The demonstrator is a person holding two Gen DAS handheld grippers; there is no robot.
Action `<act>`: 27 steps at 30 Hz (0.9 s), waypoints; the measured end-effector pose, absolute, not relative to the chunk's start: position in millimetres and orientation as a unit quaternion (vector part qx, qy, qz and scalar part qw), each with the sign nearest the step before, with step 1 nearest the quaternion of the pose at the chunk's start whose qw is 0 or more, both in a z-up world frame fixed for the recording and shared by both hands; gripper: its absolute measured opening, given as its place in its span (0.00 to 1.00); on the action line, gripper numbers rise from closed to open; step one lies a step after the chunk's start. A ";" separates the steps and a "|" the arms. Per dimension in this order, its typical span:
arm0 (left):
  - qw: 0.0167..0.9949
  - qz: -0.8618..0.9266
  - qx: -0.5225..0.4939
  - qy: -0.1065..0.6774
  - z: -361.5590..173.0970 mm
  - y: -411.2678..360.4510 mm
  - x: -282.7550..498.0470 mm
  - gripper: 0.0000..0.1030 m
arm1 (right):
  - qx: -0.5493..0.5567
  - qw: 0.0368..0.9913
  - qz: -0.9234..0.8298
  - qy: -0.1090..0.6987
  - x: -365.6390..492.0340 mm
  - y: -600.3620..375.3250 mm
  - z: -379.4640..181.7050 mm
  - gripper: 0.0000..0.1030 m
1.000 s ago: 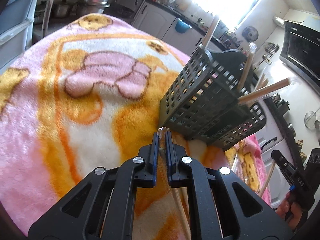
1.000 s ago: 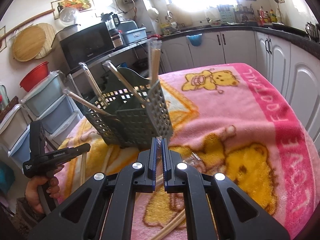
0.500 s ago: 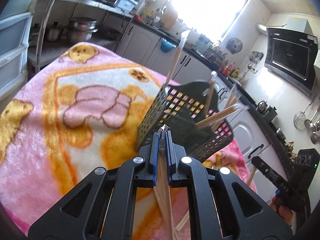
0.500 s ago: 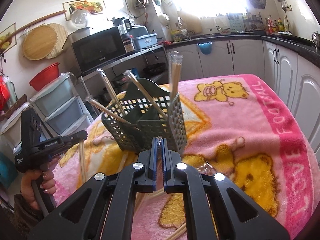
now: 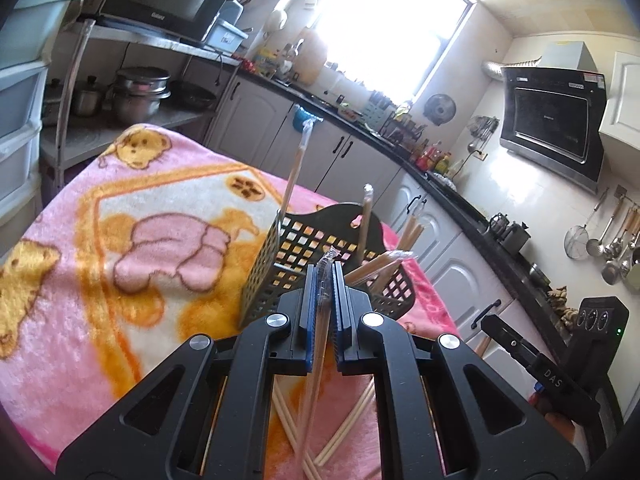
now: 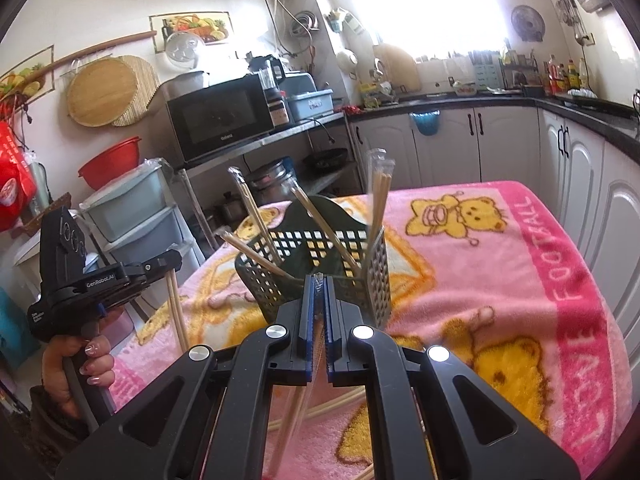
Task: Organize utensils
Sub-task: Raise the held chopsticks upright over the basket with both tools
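Observation:
A dark green mesh basket (image 5: 266, 270) (image 6: 320, 246) stands on the pink bear blanket (image 5: 120, 240). Several wrapped chopstick pairs lean out of its compartments. My left gripper (image 5: 325, 270) hovers just in front of the basket, shut on a wrapped chopstick pair (image 5: 316, 380) that hangs down below the fingers. My right gripper (image 6: 317, 284) is on the basket's other side, shut on another wrapped pair (image 6: 296, 412). Each gripper shows in the other's view: the left gripper (image 6: 120, 276) and the right gripper (image 5: 548, 368). Loose chopsticks (image 5: 344, 432) (image 6: 332, 402) lie on the blanket beneath.
White cabinets (image 6: 460, 148) with a dark counter run behind and to the side of the table. A microwave (image 6: 220, 120) sits on a metal shelf above pots (image 5: 136, 94). Grey plastic drawers (image 6: 132, 216) stand beside the table. A hand (image 6: 84, 360) holds the left gripper's handle.
Both grippers have risen, each with its chopstick pair lifted off the blanket. The basket now sits lower in both views and its open top shows more.

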State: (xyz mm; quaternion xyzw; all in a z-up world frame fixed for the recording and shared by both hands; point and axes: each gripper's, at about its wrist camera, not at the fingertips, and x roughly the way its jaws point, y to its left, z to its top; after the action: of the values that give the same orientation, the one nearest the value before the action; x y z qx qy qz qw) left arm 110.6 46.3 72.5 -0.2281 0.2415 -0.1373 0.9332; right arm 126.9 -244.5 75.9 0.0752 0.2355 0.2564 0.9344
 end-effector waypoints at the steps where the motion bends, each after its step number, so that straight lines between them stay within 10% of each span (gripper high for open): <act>1: 0.934 -0.138 -0.227 0.239 74.4 45.4 109.5 0.04 | 0.074 0.935 0.258 0.232 126.0 -244.1 78.1 0.04; 27: 0.941 -0.153 -0.217 0.211 98.1 40.6 107.4 0.04 | 0.066 0.942 0.270 0.187 119.2 -239.9 107.3 0.04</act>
State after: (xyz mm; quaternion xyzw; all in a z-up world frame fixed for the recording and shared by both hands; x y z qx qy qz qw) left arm 107.4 40.6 98.1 -0.2170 0.2109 -0.1533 0.9407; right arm 119.2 -239.9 107.3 0.0658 0.1867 0.2696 0.9424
